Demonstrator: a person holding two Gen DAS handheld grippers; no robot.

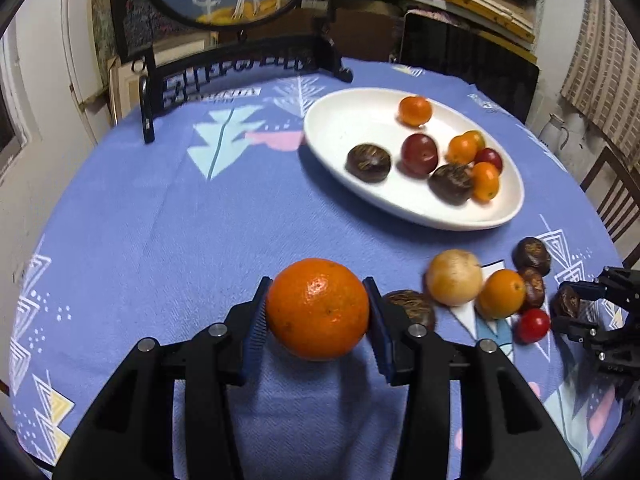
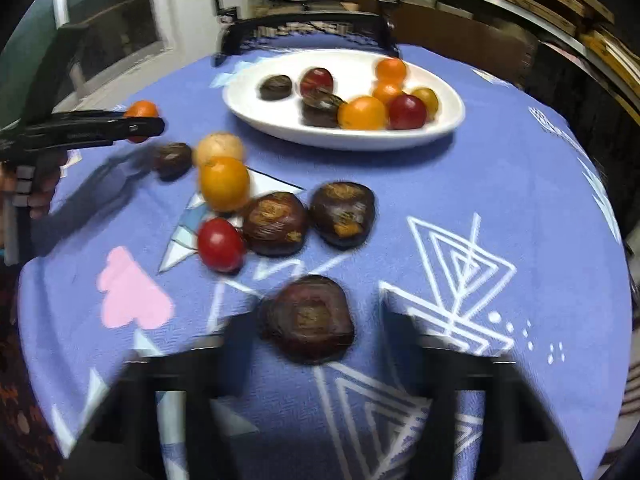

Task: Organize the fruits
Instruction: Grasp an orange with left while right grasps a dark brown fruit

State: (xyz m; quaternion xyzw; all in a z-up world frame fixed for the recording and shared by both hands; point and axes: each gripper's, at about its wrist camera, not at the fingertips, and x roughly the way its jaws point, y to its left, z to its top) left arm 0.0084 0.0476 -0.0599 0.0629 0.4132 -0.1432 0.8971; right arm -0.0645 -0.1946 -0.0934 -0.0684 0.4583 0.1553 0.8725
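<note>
Two grippers: your left gripper [image 1: 317, 314] jaws pinch the round orange tangerine [image 1: 317, 314]; your right gripper [image 2: 310, 328] jaws straddle a dark wrinkled brown fruit [image 2: 308, 318], grip unclear.

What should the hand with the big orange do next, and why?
Probably carry it across to the white plate and let go there. The left hand-held gripper already clamps the orange between both pads, lifted off the cloth, and the plate's near-left part looks bare, with other fruit already gathered on it.

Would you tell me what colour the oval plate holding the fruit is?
The plate is plain white, seen most clearly in the left wrist view.
</note>
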